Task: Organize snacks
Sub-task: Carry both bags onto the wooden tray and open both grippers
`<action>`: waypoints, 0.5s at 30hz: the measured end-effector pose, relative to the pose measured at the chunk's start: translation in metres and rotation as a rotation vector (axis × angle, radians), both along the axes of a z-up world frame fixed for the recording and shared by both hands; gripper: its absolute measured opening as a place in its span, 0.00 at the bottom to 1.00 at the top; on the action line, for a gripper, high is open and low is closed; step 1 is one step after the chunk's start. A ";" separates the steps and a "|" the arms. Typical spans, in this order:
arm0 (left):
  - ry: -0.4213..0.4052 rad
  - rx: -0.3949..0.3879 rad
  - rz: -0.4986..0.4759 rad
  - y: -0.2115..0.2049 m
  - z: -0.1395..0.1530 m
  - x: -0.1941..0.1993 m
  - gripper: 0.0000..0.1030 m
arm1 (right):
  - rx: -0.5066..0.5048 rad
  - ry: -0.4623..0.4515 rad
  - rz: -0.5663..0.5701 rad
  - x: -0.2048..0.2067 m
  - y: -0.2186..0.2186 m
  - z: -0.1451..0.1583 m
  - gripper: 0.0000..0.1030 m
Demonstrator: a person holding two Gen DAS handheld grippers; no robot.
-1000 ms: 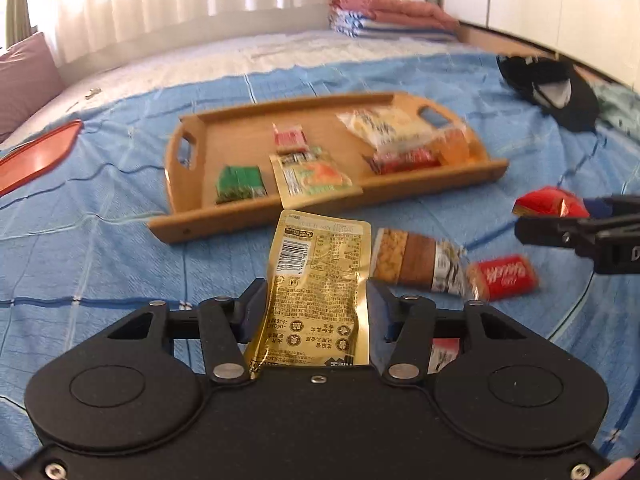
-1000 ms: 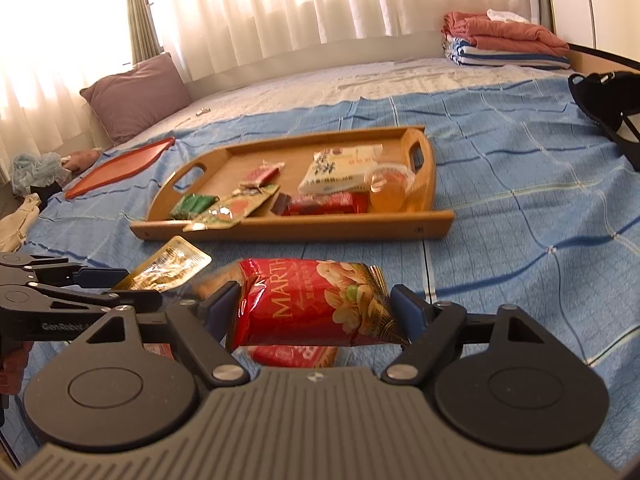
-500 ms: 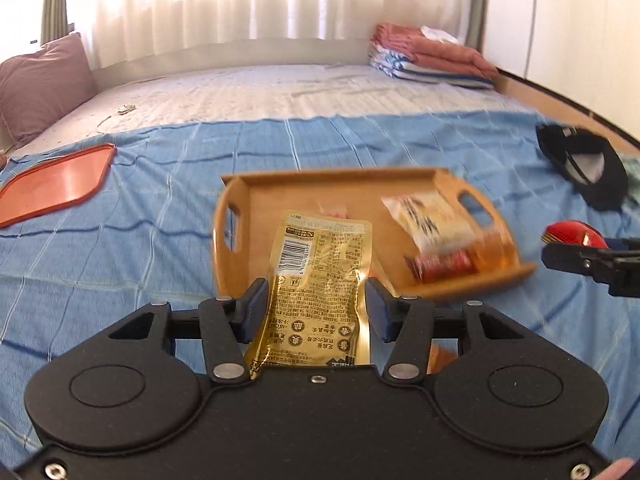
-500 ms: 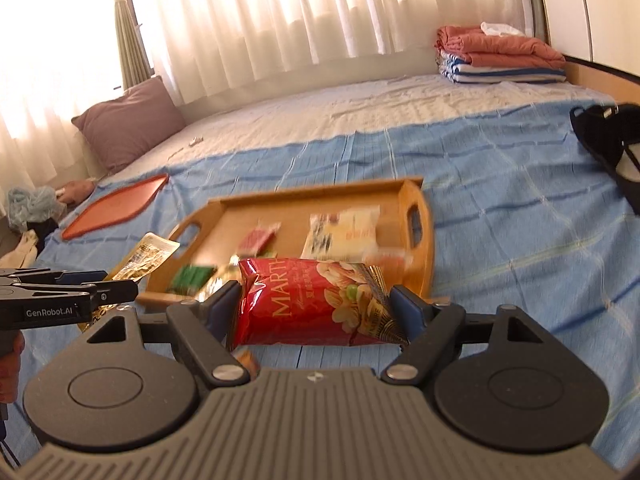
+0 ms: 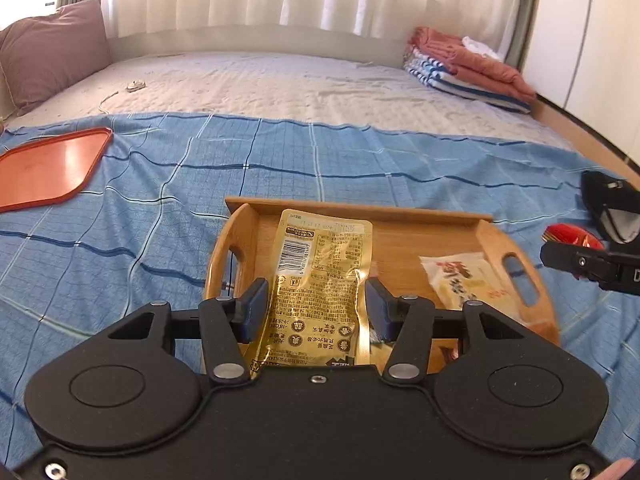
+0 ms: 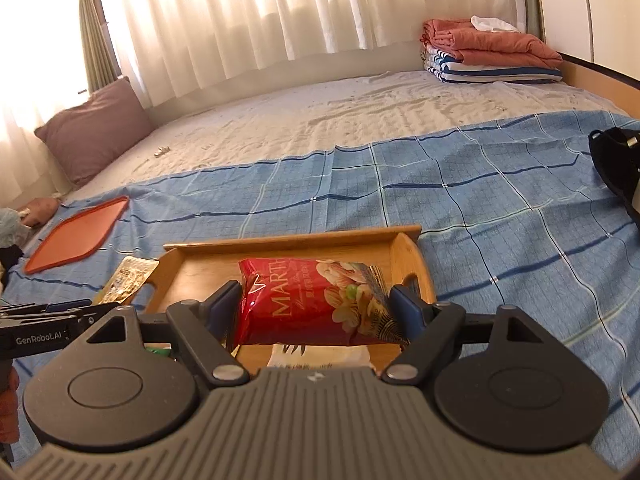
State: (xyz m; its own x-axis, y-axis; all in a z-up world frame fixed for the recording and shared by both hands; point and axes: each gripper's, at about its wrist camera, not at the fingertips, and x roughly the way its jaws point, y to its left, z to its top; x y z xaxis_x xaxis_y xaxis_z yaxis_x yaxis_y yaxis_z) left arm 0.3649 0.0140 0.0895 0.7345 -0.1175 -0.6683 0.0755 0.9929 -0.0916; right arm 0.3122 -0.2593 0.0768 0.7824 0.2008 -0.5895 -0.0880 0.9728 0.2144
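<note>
**Both claws loaded, over the wooden tray**

Left claw (image 5: 314, 308) pinches a flat, shiny gold foil pouch (image 5: 322, 276) — the smooth wooden tray (image 5: 404, 240) sits right beneath and ahead of it. Right claw (image 6: 316, 308) grips a puffy, crinkly red nut bag (image 6: 316, 300) — same tray below.

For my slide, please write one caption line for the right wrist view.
Right gripper holds a red snack bag above the wooden tray on a blue checked bedspread.

Orange tray (image 5: 48, 168) flat on blue checked sheet (image 5: 360, 168); mauve pillow (image 5: 52, 52) far left; folded laundry (image 6: 492, 50) far right.
</note>
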 end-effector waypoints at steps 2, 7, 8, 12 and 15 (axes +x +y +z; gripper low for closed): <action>0.008 0.009 0.008 -0.002 -0.010 0.013 0.49 | -0.018 0.014 -0.006 0.017 0.006 -0.007 0.78; 0.029 0.012 0.021 -0.002 -0.034 0.038 0.49 | -0.068 0.049 -0.001 0.056 0.020 -0.030 0.78; 0.037 0.008 0.027 -0.001 -0.039 0.043 0.49 | -0.074 0.058 0.004 0.064 0.022 -0.034 0.78; 0.065 0.005 0.030 0.004 -0.057 0.054 0.49 | -0.115 0.083 0.016 0.090 0.032 -0.050 0.78; 0.068 0.022 0.034 0.007 -0.067 0.060 0.49 | -0.149 0.097 0.024 0.105 0.040 -0.061 0.78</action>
State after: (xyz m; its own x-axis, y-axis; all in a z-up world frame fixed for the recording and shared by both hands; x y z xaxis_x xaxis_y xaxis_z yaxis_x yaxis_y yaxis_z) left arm 0.4253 0.0209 0.0221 0.6905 -0.0781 -0.7191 0.0364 0.9967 -0.0732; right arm 0.4171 -0.2194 0.0163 0.7162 0.1237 -0.6868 -0.0976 0.9922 0.0770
